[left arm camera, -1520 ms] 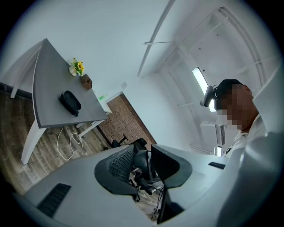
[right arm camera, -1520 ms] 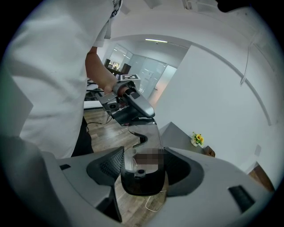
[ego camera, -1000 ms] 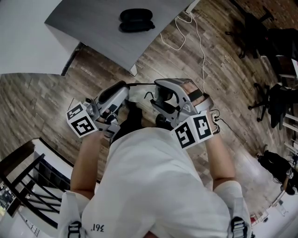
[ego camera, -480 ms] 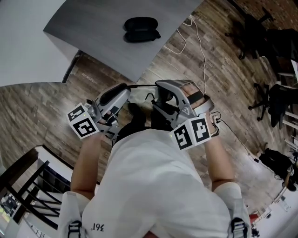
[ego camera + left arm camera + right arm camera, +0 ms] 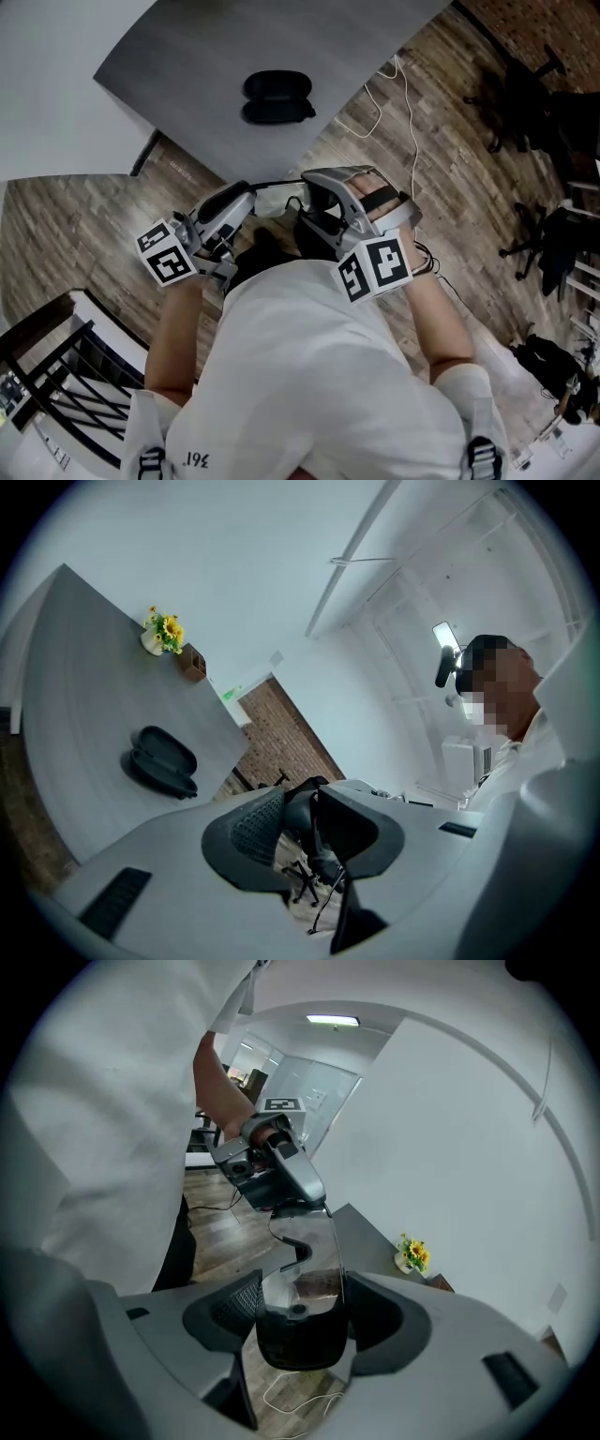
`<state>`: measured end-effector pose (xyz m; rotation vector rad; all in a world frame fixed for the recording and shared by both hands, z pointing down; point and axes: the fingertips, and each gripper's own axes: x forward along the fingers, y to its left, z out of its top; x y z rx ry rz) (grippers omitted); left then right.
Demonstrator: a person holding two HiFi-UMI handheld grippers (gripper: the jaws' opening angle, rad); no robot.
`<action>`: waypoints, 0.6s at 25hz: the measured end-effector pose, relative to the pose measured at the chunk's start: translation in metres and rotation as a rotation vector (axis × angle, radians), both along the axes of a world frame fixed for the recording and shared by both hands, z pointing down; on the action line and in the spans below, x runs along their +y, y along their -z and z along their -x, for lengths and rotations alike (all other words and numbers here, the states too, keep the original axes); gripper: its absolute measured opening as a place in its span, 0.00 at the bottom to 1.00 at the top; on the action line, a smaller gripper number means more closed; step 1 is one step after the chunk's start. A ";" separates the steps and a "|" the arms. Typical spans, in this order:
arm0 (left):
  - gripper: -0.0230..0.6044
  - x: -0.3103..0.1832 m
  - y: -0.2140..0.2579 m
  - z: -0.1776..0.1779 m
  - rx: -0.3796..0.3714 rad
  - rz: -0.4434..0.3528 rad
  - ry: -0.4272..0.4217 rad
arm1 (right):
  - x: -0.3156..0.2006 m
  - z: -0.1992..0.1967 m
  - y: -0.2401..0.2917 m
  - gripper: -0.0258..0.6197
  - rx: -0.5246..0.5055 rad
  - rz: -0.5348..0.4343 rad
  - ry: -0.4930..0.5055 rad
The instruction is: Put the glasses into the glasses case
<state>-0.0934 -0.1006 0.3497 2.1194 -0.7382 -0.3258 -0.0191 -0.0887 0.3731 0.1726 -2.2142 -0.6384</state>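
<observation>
Currently the right gripper's jaws pinch one dark lens of the glasses from both sides. The frame runs up the middle of that picture to the left gripper. In the left gripper view, the jaws have just been closing a little and now stand narrow, pressed on the other dark end of the glasses at lower centre. In the head view the glasses hang between the two grippers at mid-frame, over the wood floor, short of the near edge of the grey table. The glasses case lies at upper centre on that table, apparently open, and well apart from the glasses. Judged step: carrying to the case, nothing placed yet. The next move calls for both hands advancing together so the frame is not twisted, then lowering it into the open half. Whether the temples are folded I cannot tell.
</observation>
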 end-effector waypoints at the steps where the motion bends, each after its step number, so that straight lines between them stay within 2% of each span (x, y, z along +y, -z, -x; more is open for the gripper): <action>1: 0.23 -0.006 0.000 -0.001 -0.003 -0.001 0.010 | -0.007 -0.001 0.000 0.49 -0.006 0.003 0.006; 9: 0.23 -0.035 -0.002 0.002 -0.013 0.005 0.034 | -0.037 0.002 -0.005 0.49 0.009 0.016 0.016; 15: 0.23 -0.049 -0.004 0.014 -0.019 0.010 0.007 | -0.048 0.014 -0.006 0.49 0.003 0.020 -0.016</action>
